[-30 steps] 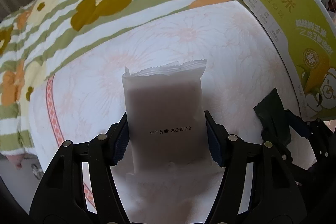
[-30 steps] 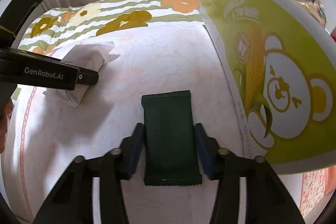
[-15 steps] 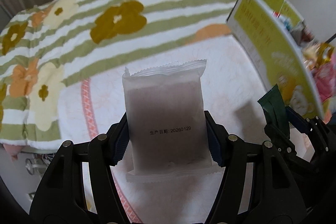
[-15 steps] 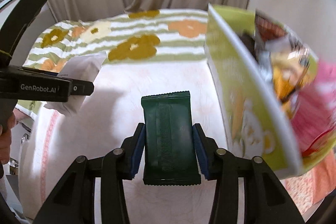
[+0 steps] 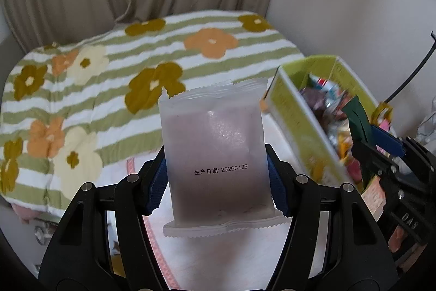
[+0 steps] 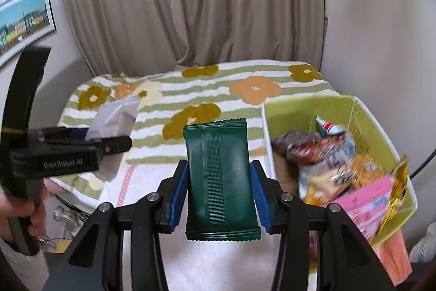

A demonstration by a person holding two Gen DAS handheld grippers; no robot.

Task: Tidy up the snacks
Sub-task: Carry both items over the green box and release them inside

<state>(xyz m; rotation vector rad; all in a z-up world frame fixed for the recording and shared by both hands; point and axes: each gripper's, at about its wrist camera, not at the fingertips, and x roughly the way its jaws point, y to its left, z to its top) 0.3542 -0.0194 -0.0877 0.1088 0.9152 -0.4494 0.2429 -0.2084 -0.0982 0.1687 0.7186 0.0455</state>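
**Two packets up in the air, box waiting on the bed**

Beige curtains (image 6: 190,4) hang in soft folds behind a bed (image 5: 190,258) with a pale floral sheet, and a quilt (image 5: 109,67) striped green and white with big orange, mustard and cream flowers lies across its far end.

Left view first: the left tongs (image 5: 216,179) pinch a frosted, translucent packet (image 5: 215,154) by its sides, zigzag-crimped top and bottom, a printed date line across the pinkish-grey filling. Off to the right edge, only a sliver of the dark green packet (image 5: 358,119) shows, in the blue pads of the right tongs (image 5: 368,127).

Right view gives that one in full: the right tongs (image 6: 219,190) are pressed onto the dark green packet (image 6: 219,176), matte, with a ribbed seam down the middle and serrated ends. A framed picture (image 6: 24,21) on the wall appears here alone, and so does a hand (image 6: 21,212) gripping the left tool's handle, the left tongs (image 6: 109,135) at its tip holding the frosted packet (image 6: 117,116) side-on.

Lime-green cardboard box (image 6: 376,127), open-topped, sits on the bed to the right. Inside: crinkly foil snack bags (image 6: 321,152), blurred, a pink pack (image 6: 365,206) and a gold wrapper (image 6: 397,187) at the near corner.
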